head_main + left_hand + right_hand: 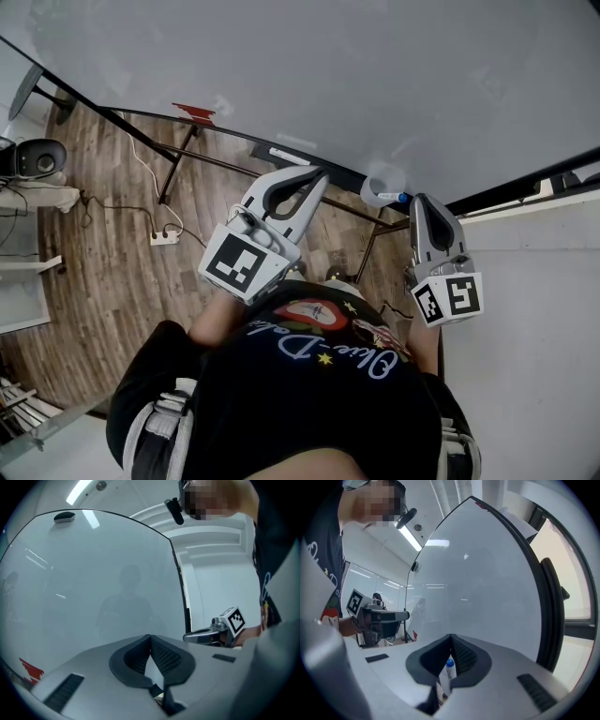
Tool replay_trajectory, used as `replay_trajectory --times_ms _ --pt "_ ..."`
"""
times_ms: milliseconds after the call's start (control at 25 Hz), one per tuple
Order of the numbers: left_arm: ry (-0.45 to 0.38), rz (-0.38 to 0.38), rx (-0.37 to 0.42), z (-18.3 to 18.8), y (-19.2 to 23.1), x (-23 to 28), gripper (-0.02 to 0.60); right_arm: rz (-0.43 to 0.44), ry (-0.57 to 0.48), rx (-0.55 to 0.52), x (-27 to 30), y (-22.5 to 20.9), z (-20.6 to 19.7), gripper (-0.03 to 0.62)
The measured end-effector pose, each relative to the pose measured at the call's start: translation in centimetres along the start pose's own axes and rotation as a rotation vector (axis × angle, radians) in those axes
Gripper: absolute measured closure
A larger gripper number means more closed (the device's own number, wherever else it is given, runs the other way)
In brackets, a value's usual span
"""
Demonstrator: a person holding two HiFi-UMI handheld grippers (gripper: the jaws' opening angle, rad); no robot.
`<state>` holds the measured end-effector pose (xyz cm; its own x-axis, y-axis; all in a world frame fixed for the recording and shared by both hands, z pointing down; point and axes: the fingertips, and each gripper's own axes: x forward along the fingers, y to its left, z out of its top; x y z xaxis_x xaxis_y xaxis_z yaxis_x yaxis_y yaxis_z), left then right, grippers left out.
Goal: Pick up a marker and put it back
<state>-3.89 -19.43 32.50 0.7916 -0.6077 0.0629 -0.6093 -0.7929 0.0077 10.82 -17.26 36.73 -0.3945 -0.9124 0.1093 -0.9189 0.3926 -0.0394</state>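
Observation:
In the right gripper view a white marker with a blue cap lies in the hollow between my right gripper's jaws. Their tips meet above the cap and the body rests against the right pad, so the jaws are closed round it. The head view shows this gripper at the whiteboard's bottom rail, with the blue cap beside a clear cup. My left gripper is shut with nothing in it, pointing at the board just left of the cup.
The whiteboard fills the space ahead, with a red item and a white marker along its rail. Stand legs, a power strip and cables cross the wooden floor below. A white wall is close on the right.

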Motion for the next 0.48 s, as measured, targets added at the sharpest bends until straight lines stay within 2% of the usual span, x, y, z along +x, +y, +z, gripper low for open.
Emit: replay_trajectory --times_ms 480 --pt "0.002 -0.003 0.000 -0.07 0.09 0.07 0.578 0.001 -0.007 -0.006 -0.11 0.22 0.57 0.594"
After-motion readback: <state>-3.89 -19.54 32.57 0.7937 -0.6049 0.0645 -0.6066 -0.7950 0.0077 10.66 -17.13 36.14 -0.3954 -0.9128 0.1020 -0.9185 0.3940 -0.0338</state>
